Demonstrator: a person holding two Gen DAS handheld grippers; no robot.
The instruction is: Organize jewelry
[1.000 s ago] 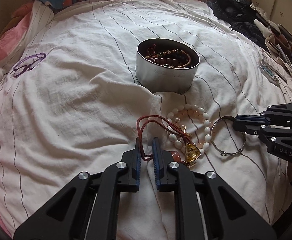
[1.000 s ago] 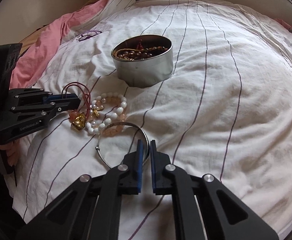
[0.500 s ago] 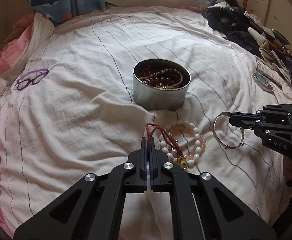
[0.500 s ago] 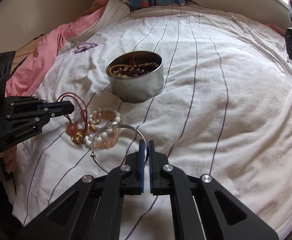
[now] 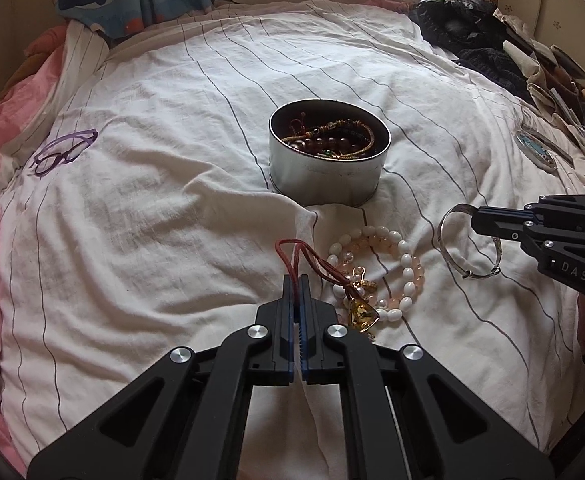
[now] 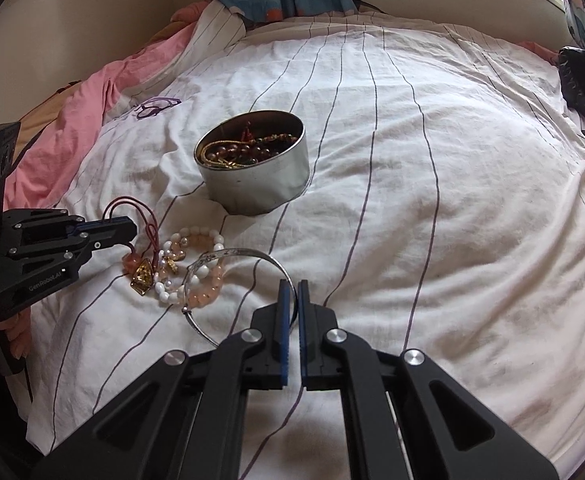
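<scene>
A round metal tin (image 5: 329, 172) (image 6: 256, 184) with beaded bracelets in it stands mid-bed. My left gripper (image 5: 297, 280) (image 6: 130, 229) is shut on the red cord (image 5: 292, 254) (image 6: 148, 216) of a necklace with a yellow pendant (image 5: 362, 312) (image 6: 142, 276). White and peach bead bracelets (image 5: 396, 268) (image 6: 196, 272) lie beside it. My right gripper (image 6: 292, 284) (image 5: 477, 220) is shut on a silver bangle (image 5: 468, 246) (image 6: 228, 276), held lifted off the sheet on one side.
Purple glasses (image 5: 64, 152) (image 6: 156, 106) lie far left on the striped white sheet (image 5: 172, 200). A pink blanket (image 6: 84, 128) edges the left. Dark clothes (image 5: 472, 36) and a round lid (image 5: 536, 150) sit at the right.
My left gripper closed on the red cord and pulled it up. My right gripper closed on the silver bangle and lifted one side of it.
</scene>
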